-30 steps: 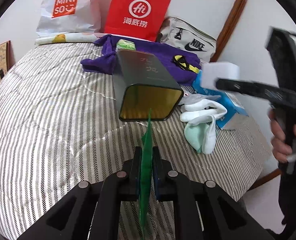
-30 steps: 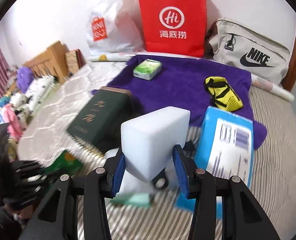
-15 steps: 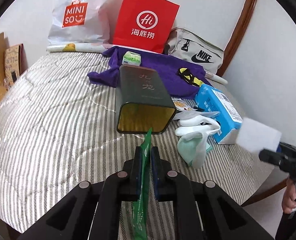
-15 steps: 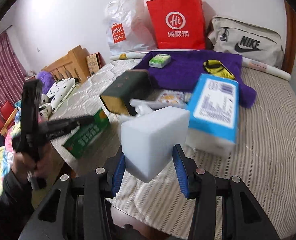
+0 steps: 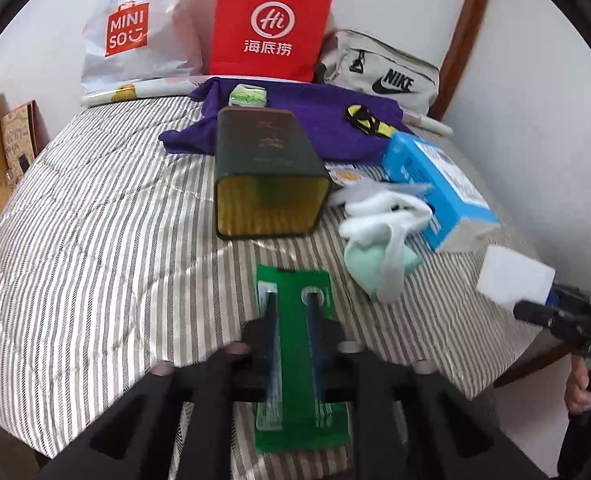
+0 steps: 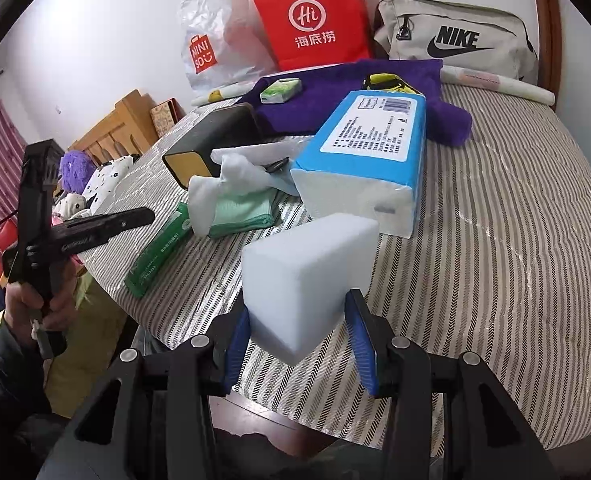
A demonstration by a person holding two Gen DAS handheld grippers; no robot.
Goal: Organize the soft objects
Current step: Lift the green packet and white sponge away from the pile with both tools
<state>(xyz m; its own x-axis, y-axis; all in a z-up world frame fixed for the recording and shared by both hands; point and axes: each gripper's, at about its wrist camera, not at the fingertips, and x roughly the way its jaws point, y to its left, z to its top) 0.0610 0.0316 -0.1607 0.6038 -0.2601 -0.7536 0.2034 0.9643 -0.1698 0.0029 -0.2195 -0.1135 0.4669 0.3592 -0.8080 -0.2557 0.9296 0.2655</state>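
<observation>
We cannot read the blurred gold lettering on the dark green box (image 5: 269, 148). The left tool (image 5: 291, 308) covers the green packet's (image 5: 295, 436) print, and the bed (image 6: 515, 240) runs past the picture's edge.

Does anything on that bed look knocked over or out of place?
Yes: the dark green tin lies tipped on its side, open mouth facing the bed's near edge, showing its gold lining. Beside it, white and mint socks sit in a loose crumpled heap against the blue tissue pack.
</observation>
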